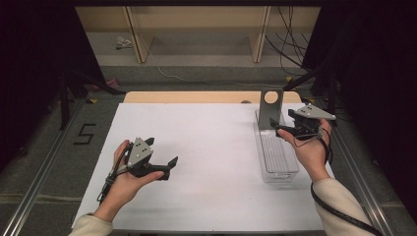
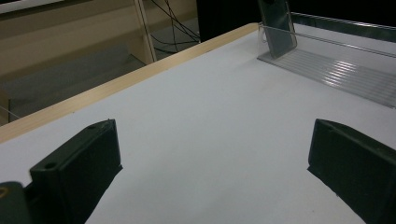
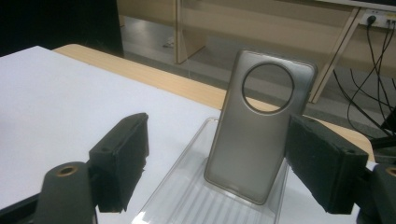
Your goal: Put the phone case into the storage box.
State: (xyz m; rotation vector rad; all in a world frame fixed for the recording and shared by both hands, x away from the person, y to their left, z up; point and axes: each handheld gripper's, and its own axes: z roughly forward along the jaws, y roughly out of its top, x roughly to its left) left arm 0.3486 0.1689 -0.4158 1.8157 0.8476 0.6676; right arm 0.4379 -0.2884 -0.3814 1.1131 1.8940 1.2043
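Phone case (image 3: 259,135): I saw it leaning upright at the far end of the clear tray (image 1: 276,157) | right gripper (image 1: 290,130): fingers wide apart, empty, just beside case | left gripper (image 1: 160,155): fingers wide, empty, over counter (image 1: 206,162), well apart from tray.

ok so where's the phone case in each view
High view: phone case stands upright at the clear tray's far end, right of centre.
Left gripper view: top edge, right of centre.
Right gripper view: centre, between the jaws.
Shared landmark: the tray under it.
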